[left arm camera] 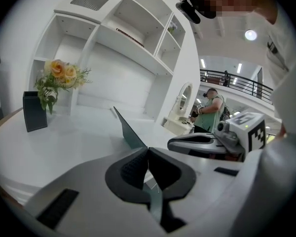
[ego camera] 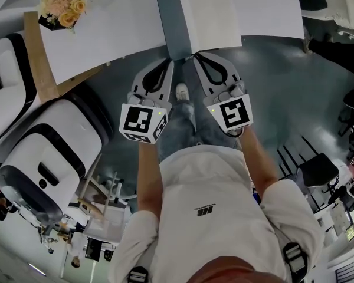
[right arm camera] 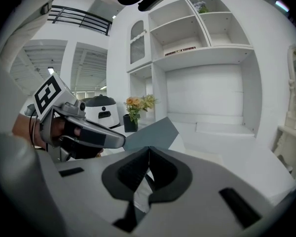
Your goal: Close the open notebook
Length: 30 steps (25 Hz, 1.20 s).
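Notebook (ego camera: 211, 17) lies open at the top middle of the head view, on the near edge of the white counter (ego camera: 118, 34), its grey cover (ego camera: 168, 22) raised at a slant. Both forearms reach straight forward from the torso, side by side (marker cubes turned up to the camera). The left tool (ego camera: 169, 62) has its jaws pressed together on the cover's lower edge. The right tool (ego camera: 197, 58), just beside it, is clamped on the white page's edge.
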### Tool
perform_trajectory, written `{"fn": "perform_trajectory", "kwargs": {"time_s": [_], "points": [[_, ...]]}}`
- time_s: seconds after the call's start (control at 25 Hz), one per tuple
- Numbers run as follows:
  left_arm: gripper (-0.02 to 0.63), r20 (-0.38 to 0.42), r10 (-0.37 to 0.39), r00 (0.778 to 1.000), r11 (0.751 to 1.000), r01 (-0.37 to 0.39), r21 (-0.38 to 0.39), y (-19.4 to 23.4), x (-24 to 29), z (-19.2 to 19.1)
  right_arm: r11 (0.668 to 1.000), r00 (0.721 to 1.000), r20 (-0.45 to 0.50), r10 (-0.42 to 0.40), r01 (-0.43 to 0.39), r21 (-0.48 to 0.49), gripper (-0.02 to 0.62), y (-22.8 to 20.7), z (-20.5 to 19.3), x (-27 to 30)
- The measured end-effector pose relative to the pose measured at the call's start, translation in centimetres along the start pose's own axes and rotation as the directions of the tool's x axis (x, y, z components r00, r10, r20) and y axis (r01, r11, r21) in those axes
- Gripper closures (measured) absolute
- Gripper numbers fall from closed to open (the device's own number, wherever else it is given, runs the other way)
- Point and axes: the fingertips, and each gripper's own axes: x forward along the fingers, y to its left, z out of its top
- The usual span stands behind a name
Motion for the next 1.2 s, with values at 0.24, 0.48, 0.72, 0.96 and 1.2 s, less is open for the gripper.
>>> {"fn": "perform_trajectory", "kwargs": {"time_s": [0.24, 0.48, 0.72, 0.96, 1.2], "points": [[0.606, 0.006, -0.036, 0.999, 0.999, 0.036, 0.020, -1.6, 0.8, 0.8, 0.999, 0.999, 0.007, -0.039, 0.039, 0.002, 0.600, -1.5, 0.2, -1.2], [0.606, 0.002, -0.076, 0.997, 0.996, 0.076, 0.044, -3.0, 1.8, 1.3, 0.997, 0.997, 0.018, -0.079, 0.079, 0.007, 0.600, -2.8, 0.2, -2.3], [0.606, -0.007, -0.115, 0.993, 0.991, 0.115, 0.062, -4.3, 2.9, 1.7, 0.993, 0.993, 0.012, -0.114, 0.113, 0.020, 0.600, -3.9, -0.1, -3.3], [0.606, -0.017, -0.153, 0.988, 0.985, 0.154, 0.076, -5.6, 4.0, 1.9, 0.989, 0.989, 0.010, -0.145, 0.145, 0.031, 0.600, -5.1, -0.3, -4.1], [0.606, -0.033, -0.192, 0.981, 0.977, 0.194, 0.087, -6.9, 5.4, 2.0, 0.984, 0.984, 0.008, -0.176, 0.175, 0.044, 0.600, -6.4, -0.6, -4.7]]}}
